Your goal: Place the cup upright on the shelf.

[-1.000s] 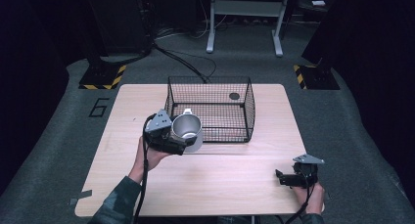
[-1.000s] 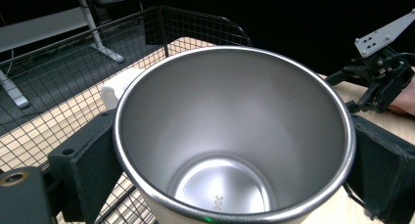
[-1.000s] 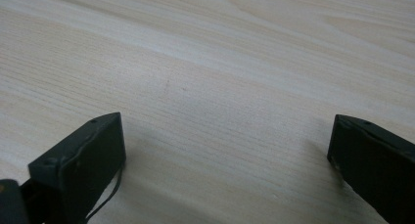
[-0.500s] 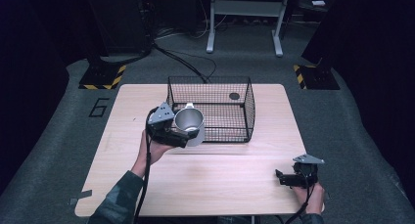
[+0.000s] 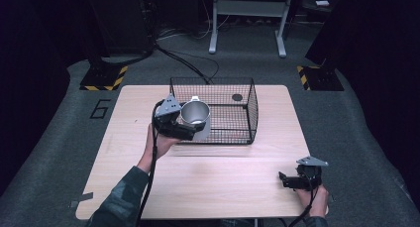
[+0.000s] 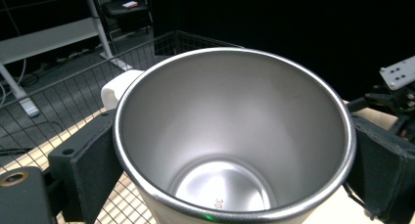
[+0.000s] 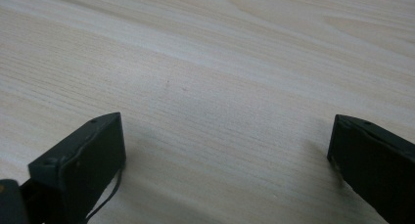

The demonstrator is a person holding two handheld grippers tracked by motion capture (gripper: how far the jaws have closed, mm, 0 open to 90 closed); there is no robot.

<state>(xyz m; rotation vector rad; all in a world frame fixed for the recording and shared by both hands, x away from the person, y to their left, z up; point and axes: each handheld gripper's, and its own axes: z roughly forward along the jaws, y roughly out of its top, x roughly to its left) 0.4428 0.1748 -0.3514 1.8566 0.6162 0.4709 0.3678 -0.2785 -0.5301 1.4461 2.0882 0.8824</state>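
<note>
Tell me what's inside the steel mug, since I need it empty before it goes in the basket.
The steel mug, held in the left tool, looks empty: bare shiny walls and base. The nearest part of the base is hidden behind the rim.

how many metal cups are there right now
1. The steel cup is clamped in the left gripper, held at the wire basket's near-left corner.
</note>
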